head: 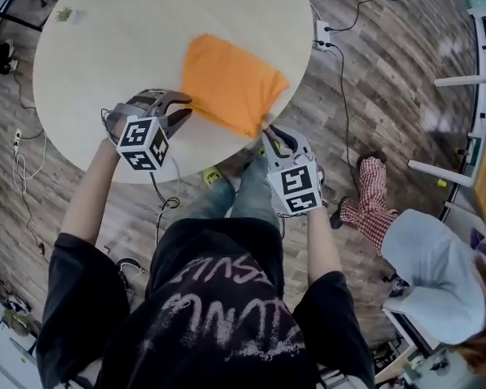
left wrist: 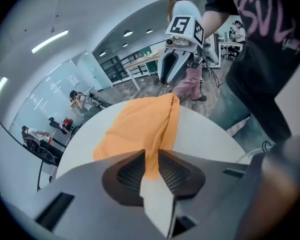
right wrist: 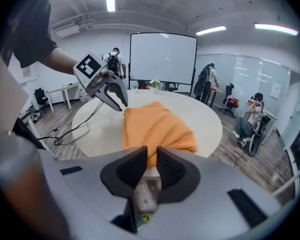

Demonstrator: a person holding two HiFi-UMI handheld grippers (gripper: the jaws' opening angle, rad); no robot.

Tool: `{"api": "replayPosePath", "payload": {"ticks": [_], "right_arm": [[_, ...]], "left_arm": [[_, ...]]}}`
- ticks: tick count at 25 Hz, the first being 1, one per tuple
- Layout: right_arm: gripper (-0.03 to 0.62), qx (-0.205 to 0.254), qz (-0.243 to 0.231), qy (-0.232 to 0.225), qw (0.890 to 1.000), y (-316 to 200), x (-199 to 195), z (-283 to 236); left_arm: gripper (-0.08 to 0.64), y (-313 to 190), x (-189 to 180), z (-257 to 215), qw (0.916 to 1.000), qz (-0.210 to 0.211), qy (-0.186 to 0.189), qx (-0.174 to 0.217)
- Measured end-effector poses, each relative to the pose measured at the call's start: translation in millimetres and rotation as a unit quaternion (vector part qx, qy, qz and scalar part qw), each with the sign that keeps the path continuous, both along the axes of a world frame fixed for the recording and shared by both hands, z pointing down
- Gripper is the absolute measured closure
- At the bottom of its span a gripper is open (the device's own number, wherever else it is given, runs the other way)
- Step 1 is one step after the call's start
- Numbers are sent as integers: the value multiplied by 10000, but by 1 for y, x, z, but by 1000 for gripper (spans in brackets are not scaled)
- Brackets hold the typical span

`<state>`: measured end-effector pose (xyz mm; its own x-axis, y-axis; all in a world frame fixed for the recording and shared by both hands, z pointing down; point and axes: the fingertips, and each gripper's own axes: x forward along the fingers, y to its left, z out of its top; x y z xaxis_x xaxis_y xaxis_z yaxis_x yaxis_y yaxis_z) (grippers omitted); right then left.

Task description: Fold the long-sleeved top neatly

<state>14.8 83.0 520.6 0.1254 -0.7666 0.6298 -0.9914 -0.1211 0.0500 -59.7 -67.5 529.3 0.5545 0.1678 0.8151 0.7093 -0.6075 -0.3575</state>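
The orange long-sleeved top (head: pixel 231 83) lies folded into a compact rectangle on the round pale table (head: pixel 130 39), close to its near edge. My left gripper (head: pixel 181 108) is at the top's left near corner. In the left gripper view, its jaws (left wrist: pixel 151 156) stand slightly apart with the cloth edge (left wrist: pixel 135 124) running into the gap, not pinched. My right gripper (head: pixel 269 134) is at the right near corner, over the table's edge. Its jaws (right wrist: pixel 151 156) are narrowly open, and the top (right wrist: pixel 157 126) lies just beyond them.
A seated person in red checked trousers (head: pixel 371 197) is on the right, close to the table. A power strip (head: pixel 322 32) and cables (head: pixel 340 63) lie on the wooden floor beyond. Small items (head: pixel 65 13) sit at the table's far left rim.
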Motion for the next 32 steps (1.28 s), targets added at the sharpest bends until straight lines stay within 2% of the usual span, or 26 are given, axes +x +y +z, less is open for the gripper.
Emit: {"api": "replayPosePath", "payload": {"ticks": [3,7,9,11,15,19,23,26,28,30,32], "right_arm": [[535,94,247,228,9994,-10,33,-15],[552,77,546,306,9980,-37,72,-13],[574,-40,686,166,9975,-48,88,0],[586,-200,739,-8,9971,-55,98,16],[586,-599,463,-135,9970,-53,99,52],[586,-657,200,-293,9972,-46,103,67],[586,-600,63,-415,9973,-42,119,64],[586,-385,7,-498,9980,-37,132,51],[586,-148,-96,-475,9987,-37,142,31],[586,68,-121,-351,9993,-39,157,10],[586,295,-13,-254,9992,-42,171,-10]], "left_arm": [[468,-20,5,-14,9997,-229,12,-99],[480,-35,39,-25,9967,-728,317,-161],[480,-27,56,-22,9967,-730,314,-176],[480,-13,65,-9,9982,-567,134,-123],[500,-5,62,23,9991,-335,-256,95],[503,-12,60,30,9971,-639,-374,-192],[503,-13,59,33,9934,-1001,-493,-255],[503,-16,60,28,9857,-1541,-501,-459],[506,-21,65,14,9764,-2021,-283,-701],[515,-31,71,-6,9628,-2538,94,-925],[526,-41,74,-27,9454,-3018,500,-1124]]}}
